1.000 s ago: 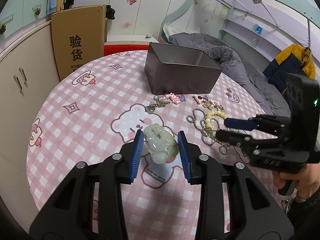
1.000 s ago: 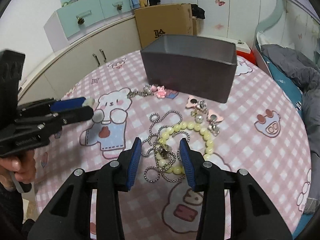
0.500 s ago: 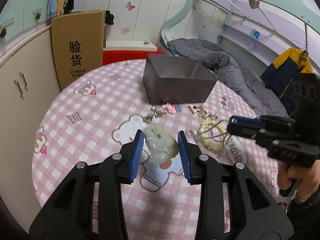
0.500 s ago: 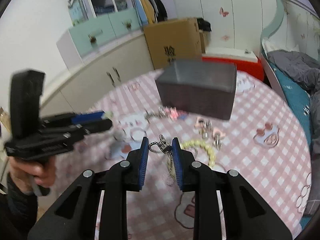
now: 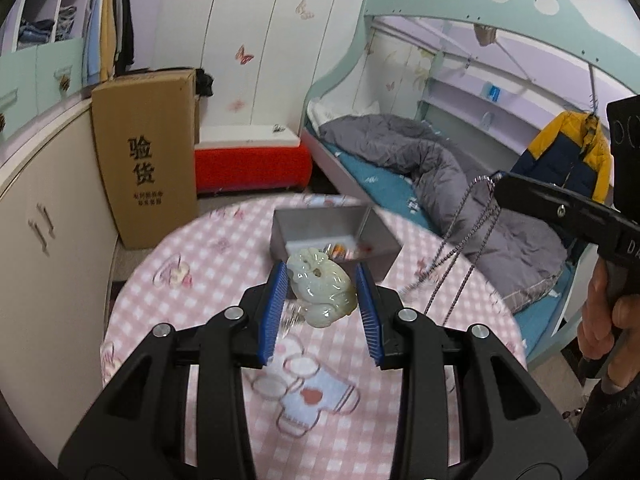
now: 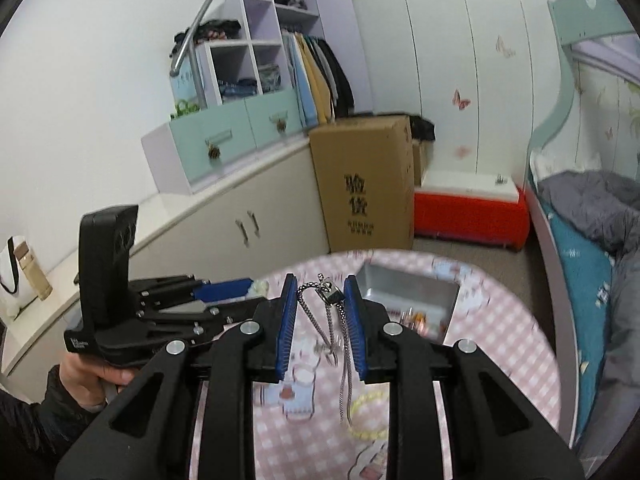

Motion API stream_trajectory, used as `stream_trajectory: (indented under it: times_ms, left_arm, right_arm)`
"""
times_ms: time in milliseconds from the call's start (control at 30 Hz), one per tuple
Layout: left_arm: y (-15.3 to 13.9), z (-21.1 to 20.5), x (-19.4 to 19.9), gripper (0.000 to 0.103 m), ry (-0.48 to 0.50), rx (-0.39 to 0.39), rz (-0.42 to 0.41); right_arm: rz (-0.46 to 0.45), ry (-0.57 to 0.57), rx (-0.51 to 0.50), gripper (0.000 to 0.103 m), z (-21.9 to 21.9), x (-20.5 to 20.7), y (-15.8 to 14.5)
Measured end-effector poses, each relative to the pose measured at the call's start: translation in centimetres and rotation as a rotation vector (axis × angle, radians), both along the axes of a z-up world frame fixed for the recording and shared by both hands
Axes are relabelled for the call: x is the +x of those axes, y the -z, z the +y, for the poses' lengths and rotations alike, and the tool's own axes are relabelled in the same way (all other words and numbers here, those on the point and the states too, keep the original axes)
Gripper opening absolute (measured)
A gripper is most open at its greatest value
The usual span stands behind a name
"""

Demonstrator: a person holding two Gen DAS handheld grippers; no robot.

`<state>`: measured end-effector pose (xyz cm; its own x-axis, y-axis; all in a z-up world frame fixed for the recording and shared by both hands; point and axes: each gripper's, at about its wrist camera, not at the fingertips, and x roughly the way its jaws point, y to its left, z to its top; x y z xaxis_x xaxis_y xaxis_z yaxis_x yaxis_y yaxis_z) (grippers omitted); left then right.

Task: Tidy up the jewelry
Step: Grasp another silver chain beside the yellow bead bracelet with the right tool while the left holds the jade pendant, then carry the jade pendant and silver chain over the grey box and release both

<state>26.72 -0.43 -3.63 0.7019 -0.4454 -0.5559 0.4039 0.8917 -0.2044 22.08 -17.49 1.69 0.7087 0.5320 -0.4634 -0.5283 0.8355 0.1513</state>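
Observation:
My left gripper [image 5: 322,280] is shut on a pale green jade pendant [image 5: 322,292] and holds it high above the pink checked table [image 5: 192,280]. My right gripper [image 6: 320,292] is shut on a silver chain necklace [image 6: 332,312], which dangles below the jaws; it also shows in the left wrist view [image 5: 456,248]. The grey box [image 5: 332,236] stands open at the table's far side, with small items inside; it also shows in the right wrist view [image 6: 408,296]. A yellow bead bracelet [image 6: 366,416] lies on the table under my right gripper.
A cardboard box [image 5: 146,168] and a red-and-white chest [image 5: 252,160] stand beyond the table. Cabinets [image 5: 48,232] run along the left. A bed with a grey quilt [image 5: 440,184] is on the right.
Both grippers rose well above the table. My right gripper closed on the silver chain and lifted it. My left gripper lifted the jade pendant toward the box.

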Motion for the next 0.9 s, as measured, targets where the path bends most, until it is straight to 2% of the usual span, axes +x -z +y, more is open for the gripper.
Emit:
stream_trajectory:
  times_ms: [167, 300, 467, 533, 567, 600, 633, 667, 700, 733, 767, 900]
  left_arm:
    - [-2.7, -0.7, 2.6, 0.034, 0.015, -0.015, -0.019]
    - [-3.9, -2.2, 5.2, 0.034, 0.035, -0.006, -0.02]
    - [-2.8, -4.5, 8.7, 0.035, 0.07, 0.032, 0.019]
    - [-1.8, -5.4, 9.8, 0.036, 0.069, 0.057, 0.029]
    - [-1.3, -5.8, 10.3, 0.041, 0.066, 0.066, 0.035]
    - [-0.6, -6.0, 11.0, 0.053, 0.056, 0.068, 0.045]
    - [-0.1, -6.1, 11.3, 0.069, 0.039, 0.071, 0.052]
    - [0.3, -5.9, 11.3, 0.092, 0.012, 0.067, 0.043]
    - [0.5, -5.7, 11.3, 0.094, -0.006, 0.057, 0.028]
    - [0.9, -5.3, 11.3, 0.094, -0.031, 0.05, 0.025]
    - [1.2, -5.1, 11.4, 0.094, -0.046, 0.056, 0.035]
    - [1.5, -3.9, 10.8, 0.094, -0.124, 0.082, 0.032]
  right_arm:
    - [-0.062, 0.024, 0.023, 0.022, -0.5, 1.9, -4.1]
    - [-0.072, 0.055, 0.048, 0.022, -1.4, 4.4, -5.6]
    - [-0.011, 0.077, 0.056, 0.022, -1.9, 8.0, -4.0]
    - [0.036, 0.093, 0.058, 0.022, -2.0, 9.9, -2.1]
    - [0.06, 0.11, 0.063, 0.024, -2.2, 10.8, -1.0]
    - [0.077, 0.128, 0.068, 0.025, -2.5, 11.3, -0.4]
    - [0.11, 0.158, 0.078, 0.029, -2.9, 12.1, 0.8]
    - [0.137, 0.18, 0.088, 0.043, -3.2, 12.5, 1.8]
    - [0.158, 0.2, 0.106, 0.052, -3.7, 12.8, 2.8]
    - [0.169, 0.213, 0.129, 0.08, -4.2, 12.8, 3.5]
    - [0.17, 0.232, 0.153, 0.096, -4.7, 12.7, 3.9]
    - [0.164, 0.29, 0.188, 0.096, -6.0, 11.7, 4.1]
